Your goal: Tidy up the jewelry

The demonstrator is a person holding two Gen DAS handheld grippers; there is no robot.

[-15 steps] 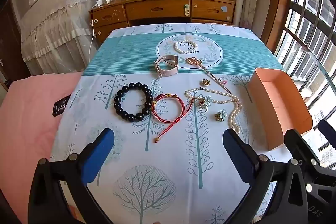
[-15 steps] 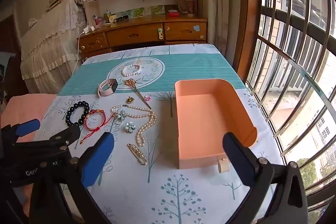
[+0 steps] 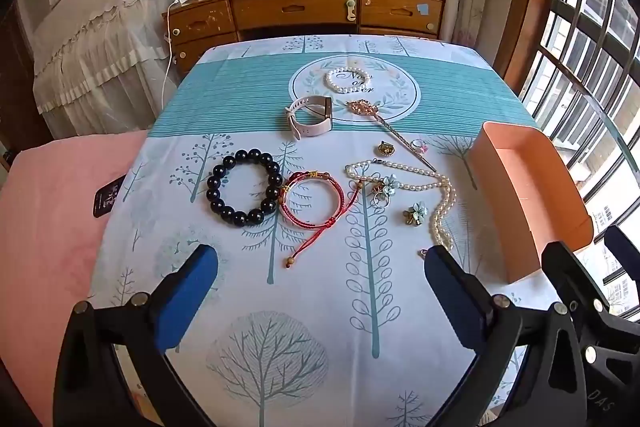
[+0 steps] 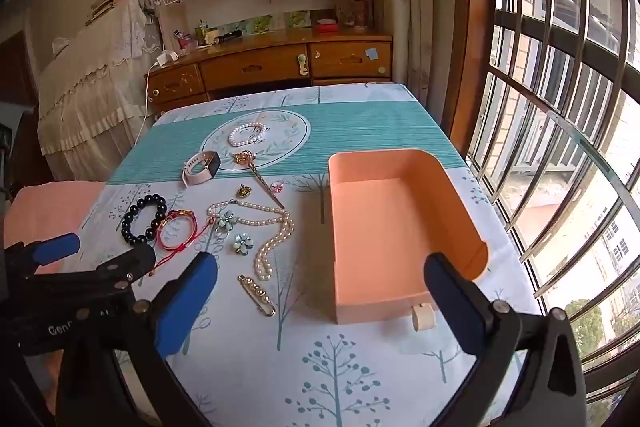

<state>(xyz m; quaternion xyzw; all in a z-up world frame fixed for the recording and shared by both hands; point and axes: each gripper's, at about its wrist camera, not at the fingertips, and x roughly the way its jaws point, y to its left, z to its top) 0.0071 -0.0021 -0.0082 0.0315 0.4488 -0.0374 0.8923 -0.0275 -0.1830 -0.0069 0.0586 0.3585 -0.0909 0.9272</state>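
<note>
Jewelry lies spread on the tree-print tablecloth (image 3: pixel 320 307): a black bead bracelet (image 3: pixel 240 189), a red cord bracelet (image 3: pixel 310 201), a long pearl necklace (image 3: pixel 440 203), a pearl bracelet (image 3: pixel 347 81), a pale pink watch (image 3: pixel 310 117), a gold hairpin (image 3: pixel 384 123) and small flower pieces (image 3: pixel 416 213). An empty orange box (image 4: pixel 392 223) stands to their right. My left gripper (image 3: pixel 320 259) hovers open over the cloth, short of the bracelets. My right gripper (image 4: pixel 320 267) is open near the box's front wall, with nothing between its fingers.
A gold bar pin (image 4: pixel 256 295) lies near my right gripper's left finger. A pink bed cover (image 3: pixel 48 227) borders the table on the left, a barred window (image 4: pixel 560 107) on the right. A wooden desk (image 3: pixel 300 11) stands beyond the far edge.
</note>
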